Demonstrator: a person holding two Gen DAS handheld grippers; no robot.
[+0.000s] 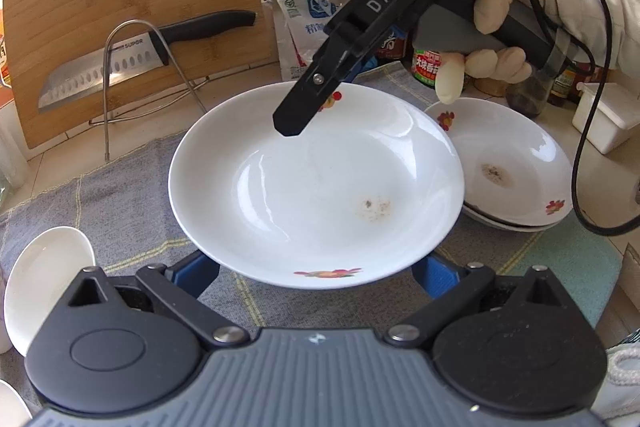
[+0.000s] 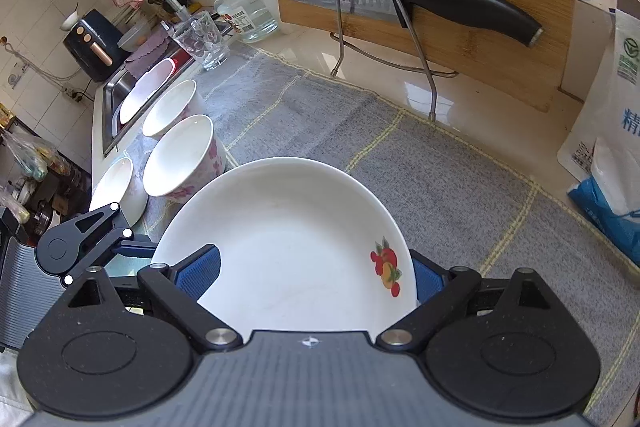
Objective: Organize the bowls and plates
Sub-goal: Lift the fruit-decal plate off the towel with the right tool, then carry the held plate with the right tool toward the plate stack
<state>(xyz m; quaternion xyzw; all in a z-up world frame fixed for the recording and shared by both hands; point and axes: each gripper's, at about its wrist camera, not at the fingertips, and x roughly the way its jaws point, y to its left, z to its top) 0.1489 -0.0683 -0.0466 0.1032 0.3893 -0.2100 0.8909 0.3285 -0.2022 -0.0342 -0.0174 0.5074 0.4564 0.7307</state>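
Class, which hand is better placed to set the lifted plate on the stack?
Right, probably: the right gripper clasps the plate, and the stack lies beside the right hand.

Black gripper (image 1: 308, 99) marked "DAS", blue fingers (image 2: 200, 269), white glove (image 1: 496, 23).

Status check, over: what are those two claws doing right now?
Left gripper and right gripper each grip one plate, opposite rims. Plate stack close beside it.
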